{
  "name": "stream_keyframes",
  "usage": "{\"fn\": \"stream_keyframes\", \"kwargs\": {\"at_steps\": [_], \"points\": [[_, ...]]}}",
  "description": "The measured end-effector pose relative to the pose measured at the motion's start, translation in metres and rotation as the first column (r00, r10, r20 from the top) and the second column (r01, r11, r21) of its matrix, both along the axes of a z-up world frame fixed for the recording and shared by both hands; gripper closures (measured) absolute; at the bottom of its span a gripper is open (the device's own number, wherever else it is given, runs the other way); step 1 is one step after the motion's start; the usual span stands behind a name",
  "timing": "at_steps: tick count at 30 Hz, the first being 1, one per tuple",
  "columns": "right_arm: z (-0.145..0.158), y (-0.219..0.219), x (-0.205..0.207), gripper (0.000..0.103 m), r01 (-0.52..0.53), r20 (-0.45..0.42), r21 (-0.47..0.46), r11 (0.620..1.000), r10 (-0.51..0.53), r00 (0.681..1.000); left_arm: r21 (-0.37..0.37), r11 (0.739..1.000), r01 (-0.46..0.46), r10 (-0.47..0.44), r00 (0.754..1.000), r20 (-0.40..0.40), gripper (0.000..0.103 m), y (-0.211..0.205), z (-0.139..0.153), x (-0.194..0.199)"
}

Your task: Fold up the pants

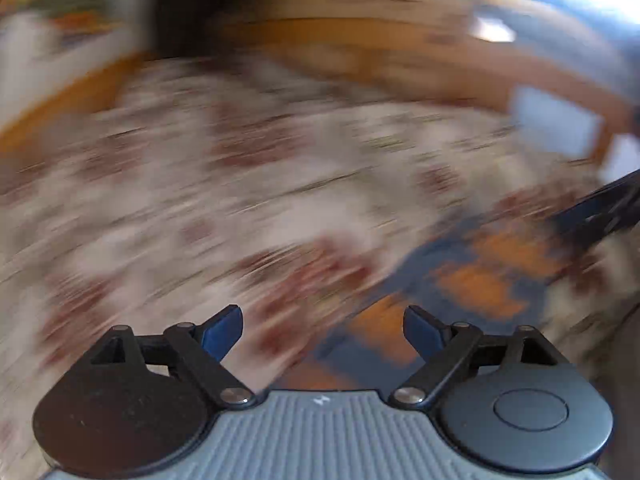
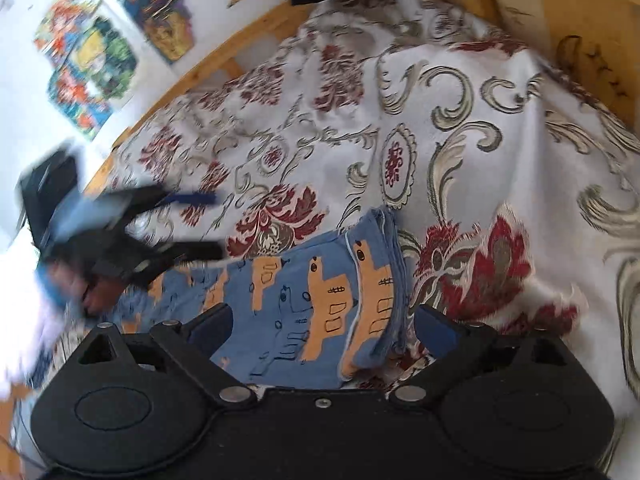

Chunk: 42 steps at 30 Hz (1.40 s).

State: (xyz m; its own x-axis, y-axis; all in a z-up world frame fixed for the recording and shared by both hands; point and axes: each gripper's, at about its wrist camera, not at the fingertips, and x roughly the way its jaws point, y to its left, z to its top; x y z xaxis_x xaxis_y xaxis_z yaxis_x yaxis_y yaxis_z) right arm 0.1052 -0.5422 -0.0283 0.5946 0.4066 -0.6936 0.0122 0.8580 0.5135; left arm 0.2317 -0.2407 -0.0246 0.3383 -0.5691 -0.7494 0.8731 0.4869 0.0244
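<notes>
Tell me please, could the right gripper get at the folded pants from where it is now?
Probably yes. The right gripper has its jaws open with the blue and orange pants lying just ahead on the bedspread; the left gripper is off to the side, not blocking.

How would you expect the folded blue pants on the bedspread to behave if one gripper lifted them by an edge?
The pants are thin printed cloth lying in soft layers, so they would probably droop and unfold. They look light. On the patterned bedspread, a push would likely bunch them rather than slide them.
</notes>
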Motion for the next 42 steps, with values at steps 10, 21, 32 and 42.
{"fn": "stream_keyframes", "kwargs": {"at_steps": [10, 21, 32, 42], "points": [[-0.018, -0.001, -0.005, 0.015, -0.070, 0.022, -0.063, 0.995, 0.072, 0.997, 0.045, 0.929, 0.366, -0.336, 0.890, -0.309, 0.018, -0.151, -0.057, 0.044], [-0.021, -0.020, 0.005, 0.053, -0.020, -0.133, 0.005, 1.000, 0.021, 0.991, 0.038, 0.905, 0.424, -0.360, 0.810, -0.462, 0.049, -0.167, -0.076, 0.060], [-0.020, -0.016, -0.003, 0.093, 0.023, -0.122, -0.043, 0.999, -0.028, 0.992, 0.031, 0.926, 0.375, -0.326, 0.839, -0.436, 0.078, -0.167, -0.072, 0.061], [-0.023, -0.024, -0.013, 0.093, 0.054, -0.101, -0.068, 0.996, -0.061, 0.993, -0.042, 0.926, 0.375, -0.360, 0.846, -0.393, 0.085, -0.161, -0.046, 0.062]]}}
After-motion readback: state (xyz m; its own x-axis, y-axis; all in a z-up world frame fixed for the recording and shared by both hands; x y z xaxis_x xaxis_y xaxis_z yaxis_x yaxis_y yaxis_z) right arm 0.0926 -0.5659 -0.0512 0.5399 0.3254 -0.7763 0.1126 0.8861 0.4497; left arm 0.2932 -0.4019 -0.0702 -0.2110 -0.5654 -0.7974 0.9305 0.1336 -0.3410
